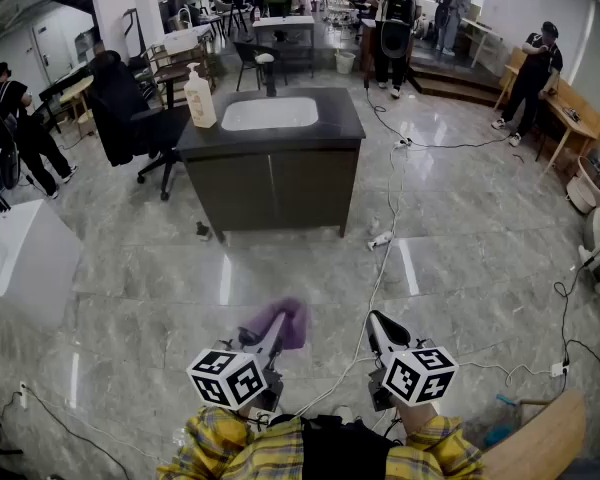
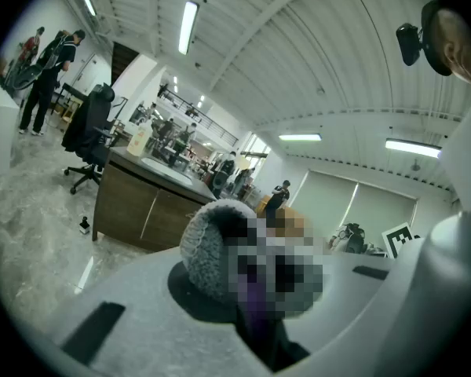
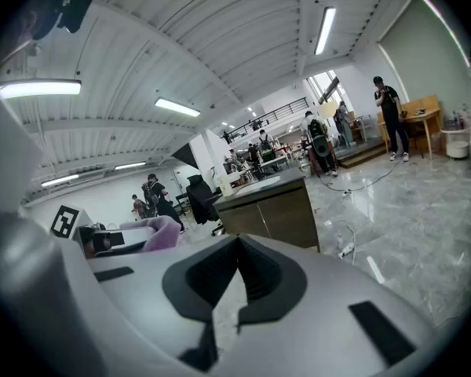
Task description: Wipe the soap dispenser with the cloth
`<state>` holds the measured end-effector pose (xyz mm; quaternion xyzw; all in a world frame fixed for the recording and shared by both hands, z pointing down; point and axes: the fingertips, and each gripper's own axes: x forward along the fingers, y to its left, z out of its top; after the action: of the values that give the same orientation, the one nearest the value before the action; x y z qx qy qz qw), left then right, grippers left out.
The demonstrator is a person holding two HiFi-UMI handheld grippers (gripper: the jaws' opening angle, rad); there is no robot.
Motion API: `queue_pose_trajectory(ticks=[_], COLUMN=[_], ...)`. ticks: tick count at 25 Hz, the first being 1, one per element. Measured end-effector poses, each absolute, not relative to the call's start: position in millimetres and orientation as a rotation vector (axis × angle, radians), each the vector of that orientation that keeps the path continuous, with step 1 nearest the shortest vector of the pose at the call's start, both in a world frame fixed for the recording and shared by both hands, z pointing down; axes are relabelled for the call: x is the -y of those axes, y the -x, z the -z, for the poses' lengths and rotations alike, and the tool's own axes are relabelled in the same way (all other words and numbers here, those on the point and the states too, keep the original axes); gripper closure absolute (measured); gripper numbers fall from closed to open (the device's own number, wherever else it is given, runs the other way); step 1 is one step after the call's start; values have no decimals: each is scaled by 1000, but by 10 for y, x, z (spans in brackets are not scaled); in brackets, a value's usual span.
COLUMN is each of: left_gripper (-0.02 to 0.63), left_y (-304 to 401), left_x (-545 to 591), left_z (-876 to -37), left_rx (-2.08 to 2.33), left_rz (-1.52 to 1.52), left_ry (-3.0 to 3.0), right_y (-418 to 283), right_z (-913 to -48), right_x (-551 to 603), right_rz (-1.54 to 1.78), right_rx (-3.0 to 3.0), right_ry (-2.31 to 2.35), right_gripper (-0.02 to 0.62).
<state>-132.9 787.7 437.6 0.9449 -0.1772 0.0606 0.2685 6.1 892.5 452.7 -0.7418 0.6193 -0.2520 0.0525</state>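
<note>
Two tongs are up in front of me, and only one carries anything: the left tongs [image 1: 270, 334] are clamped on the cloth [image 1: 293, 320], a purple, fuzzy bunch that sticks out past the tips, while the right tongs [image 1: 382, 328] are pressed together on nothing, as their own view shows plainly. The soap dispenser [image 1: 199, 96] stands upright at the left edge of the dark desk [image 1: 270, 140], just left of the white sink [image 1: 270, 114], well apart from both tongs, with a wide stretch of grey floor [image 1: 300, 258] between us. I judge the task to be at its very start: the cloth is in hand, the approach is the step under way, and no wiping has begun, since nothing touches the bottle. The next move, as I read it, calls for walking the rig up to the desk, minding the cables [image 1: 385, 228] that trail across the floor to the right of the path, then bringing the left tongs in at the bottle's side so the cloth meets the body below the pump. The bottle looks tall and light, so I would likely steady it with the right tongs, opened first, or else press only gently, lest the wipe tip it over or nudge it into the sink
</note>
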Motion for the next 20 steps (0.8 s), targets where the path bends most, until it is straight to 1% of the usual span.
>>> queue_pose_trajectory(ticks=[11,20], left_gripper=[557,557], left_y=[1349,1086], left_x=[-7872,-8035], left_z=[-4401,-4394], left_rx=[497,552], left_rz=[-160,-141], left_ry=[-2543,-2520], right_y=[-102,-416], right_z=[-4559,-4574], right_x=[-8939,-9068], right_rz=[799,817], right_rx=[-1846,-1897], right_ry=[2232,2213], right_gripper=[589,589])
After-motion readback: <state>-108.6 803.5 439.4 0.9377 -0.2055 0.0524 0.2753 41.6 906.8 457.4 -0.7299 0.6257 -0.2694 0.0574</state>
